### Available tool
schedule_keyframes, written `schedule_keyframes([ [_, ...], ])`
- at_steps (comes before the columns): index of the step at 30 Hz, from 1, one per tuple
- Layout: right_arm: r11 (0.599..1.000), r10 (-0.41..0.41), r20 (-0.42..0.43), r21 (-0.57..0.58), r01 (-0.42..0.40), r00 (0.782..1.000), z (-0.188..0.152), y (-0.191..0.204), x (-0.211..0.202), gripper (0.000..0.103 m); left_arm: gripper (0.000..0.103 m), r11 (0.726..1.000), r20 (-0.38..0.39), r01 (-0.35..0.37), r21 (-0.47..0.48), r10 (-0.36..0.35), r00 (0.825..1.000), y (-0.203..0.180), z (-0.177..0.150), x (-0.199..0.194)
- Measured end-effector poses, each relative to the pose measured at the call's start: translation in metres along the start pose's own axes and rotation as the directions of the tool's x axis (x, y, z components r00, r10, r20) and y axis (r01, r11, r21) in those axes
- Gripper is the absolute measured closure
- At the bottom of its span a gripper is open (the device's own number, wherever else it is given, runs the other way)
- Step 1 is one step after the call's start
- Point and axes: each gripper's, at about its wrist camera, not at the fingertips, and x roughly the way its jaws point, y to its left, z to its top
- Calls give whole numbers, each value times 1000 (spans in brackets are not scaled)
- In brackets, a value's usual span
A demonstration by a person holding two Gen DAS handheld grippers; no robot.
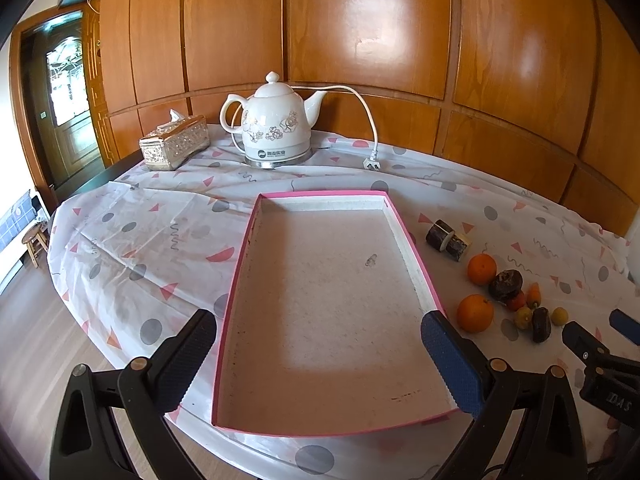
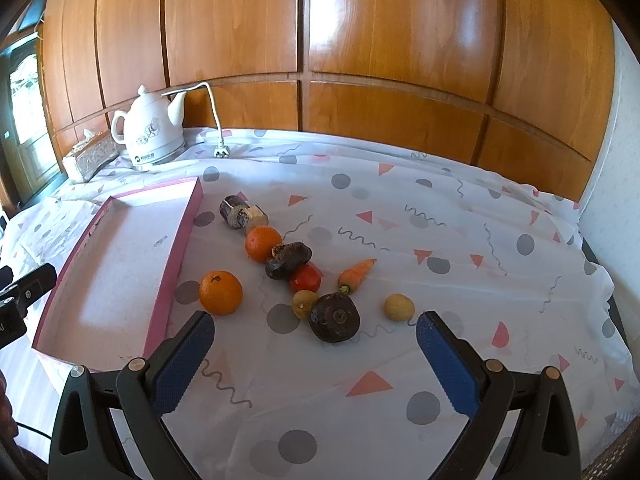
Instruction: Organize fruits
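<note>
The right gripper [image 2: 316, 336] is spread wide and empty. The fruits lie just ahead of it, mid-frame: the dark round fruit [image 2: 334, 317] sits nearest, between the fingers' line, with an orange [image 2: 221, 293] to its left. The left gripper [image 1: 318, 338], also wide and empty, faces the empty pink tray [image 1: 404, 228]. All rest on the cloth-covered desk [image 2: 460, 232] before a wood-panelled wall [image 2: 360, 40].

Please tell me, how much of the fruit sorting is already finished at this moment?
Done: nothing visible. The pink tray holds no fruit.
In hand: nothing. The left gripper hovers open over the tray, and the right gripper is open above the cloth, holding nothing.
Left: everything. Both oranges, the tomato, the carrot and the other small pieces lie on the tablecloth beside the tray.
</note>
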Motion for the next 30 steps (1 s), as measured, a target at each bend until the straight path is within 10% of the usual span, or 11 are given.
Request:
schedule_keyframes([
  [5, 1000, -17, -13, 7, 17, 1000, 10, -22, 4, 0, 0, 989, -9, 147, -31, -148, 989, 2, 0, 2],
  [30, 985, -171, -100, 7, 173, 980, 40, -139, 15, 0, 0, 930, -120, 304, 204, -285, 951, -58, 16, 30],
])
